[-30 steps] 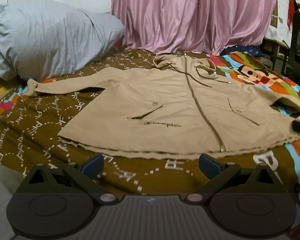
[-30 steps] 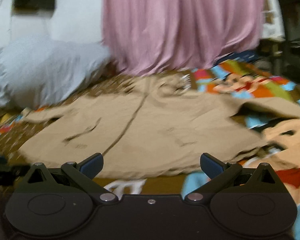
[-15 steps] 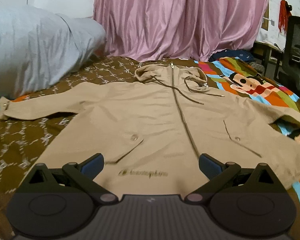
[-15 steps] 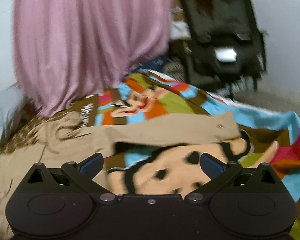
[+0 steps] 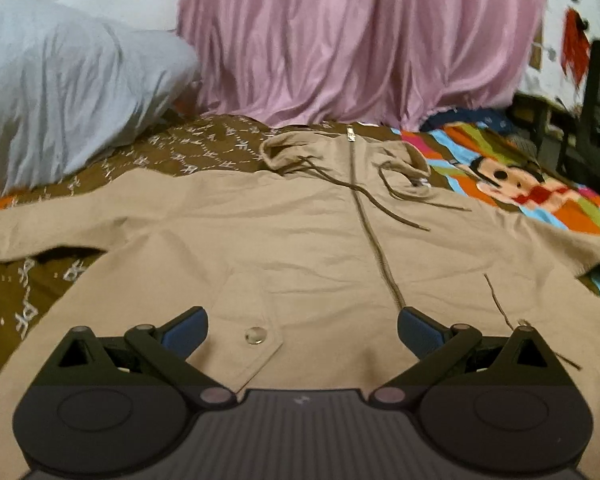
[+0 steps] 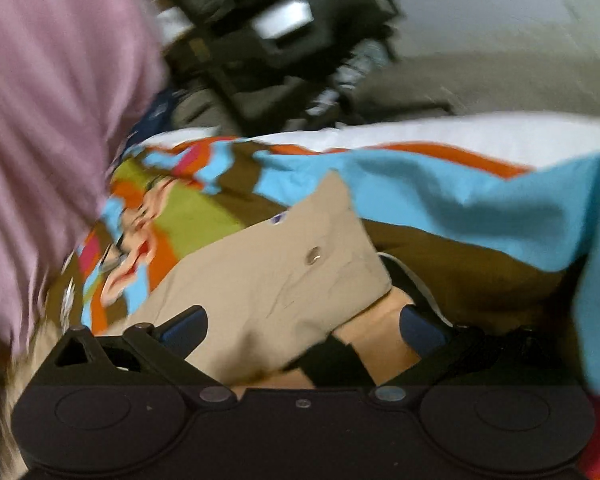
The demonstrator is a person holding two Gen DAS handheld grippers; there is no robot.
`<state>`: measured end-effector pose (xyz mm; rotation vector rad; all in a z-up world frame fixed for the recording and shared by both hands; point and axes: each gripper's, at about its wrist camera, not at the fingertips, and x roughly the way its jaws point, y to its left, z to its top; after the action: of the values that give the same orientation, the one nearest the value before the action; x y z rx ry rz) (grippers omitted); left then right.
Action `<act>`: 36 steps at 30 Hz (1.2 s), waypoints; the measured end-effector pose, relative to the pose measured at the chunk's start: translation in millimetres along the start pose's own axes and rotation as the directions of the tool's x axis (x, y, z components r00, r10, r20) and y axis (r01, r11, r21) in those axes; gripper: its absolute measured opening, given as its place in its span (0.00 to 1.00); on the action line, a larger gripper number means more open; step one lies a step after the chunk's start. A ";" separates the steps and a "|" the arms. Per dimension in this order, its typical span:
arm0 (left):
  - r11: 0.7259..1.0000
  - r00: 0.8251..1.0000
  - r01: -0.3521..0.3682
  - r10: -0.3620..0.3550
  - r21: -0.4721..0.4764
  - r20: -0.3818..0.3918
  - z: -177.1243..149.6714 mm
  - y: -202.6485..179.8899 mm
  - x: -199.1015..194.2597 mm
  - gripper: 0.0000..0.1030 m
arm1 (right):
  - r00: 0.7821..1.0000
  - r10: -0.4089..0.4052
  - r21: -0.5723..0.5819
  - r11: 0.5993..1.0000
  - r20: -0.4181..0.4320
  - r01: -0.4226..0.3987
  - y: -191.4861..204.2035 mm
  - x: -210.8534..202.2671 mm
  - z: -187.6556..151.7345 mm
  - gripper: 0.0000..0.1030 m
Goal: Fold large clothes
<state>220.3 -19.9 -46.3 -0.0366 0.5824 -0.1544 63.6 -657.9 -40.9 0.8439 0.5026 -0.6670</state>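
Observation:
A tan hooded zip jacket (image 5: pixel 300 240) lies flat, front up, on the bed, with its hood toward the pink curtain and both sleeves spread out. My left gripper (image 5: pixel 302 332) is open and empty, low over the jacket's lower front beside the pocket snap (image 5: pixel 255 335). My right gripper (image 6: pixel 302 330) is open and empty over the jacket's right sleeve end (image 6: pixel 284 268), whose cuff with a snap (image 6: pixel 313 256) lies just ahead of the fingers. The right view is blurred.
A patterned brown and cartoon bedspread (image 5: pixel 540 196) covers the bed. A large grey pillow (image 5: pixel 60 92) lies at the back left. A pink curtain (image 5: pixel 360 40) hangs behind. A dark office chair (image 6: pixel 268 32) stands past the bed's right edge.
My left gripper has moved forward from the hem over the jacket's front. My right gripper has swung right and down from the jacket body to the right sleeve cuff.

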 end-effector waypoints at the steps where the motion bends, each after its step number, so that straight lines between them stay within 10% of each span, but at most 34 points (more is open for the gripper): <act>1: 1.000 1.000 0.015 -0.016 -0.013 -0.015 0.0 2.3 0.8 0.99 | 1.000 -0.016 0.023 1.000 0.016 0.015 1.3 2.5 1.0 0.93; 14: 0.999 0.998 -0.044 0.044 0.002 -0.035 20.7 4.7 -8.2 0.99 | 0.961 -0.210 0.099 0.976 0.177 0.195 37.7 5.9 16.7 0.13; 23: 0.997 0.997 -0.063 0.062 -0.035 -0.046 36.5 22.6 -23.0 0.99 | 0.923 0.114 -0.347 0.938 0.367 0.022 208.8 -79.9 39.0 0.09; 30: 0.995 0.998 -0.055 0.054 -0.084 -0.013 42.2 41.0 -37.5 0.99 | 0.832 0.523 -0.699 0.665 0.184 -0.263 391.7 -120.1 -26.4 0.09; 36: 0.992 0.999 -0.039 0.036 -0.119 -0.025 46.8 47.9 -39.0 0.99 | 0.742 0.641 -0.786 0.351 -0.195 -0.510 496.3 -111.2 -150.7 0.08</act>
<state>220.4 33.1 10.2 -0.1404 0.6146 -0.0830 317.3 -257.8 197.7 0.0283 0.2696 0.2236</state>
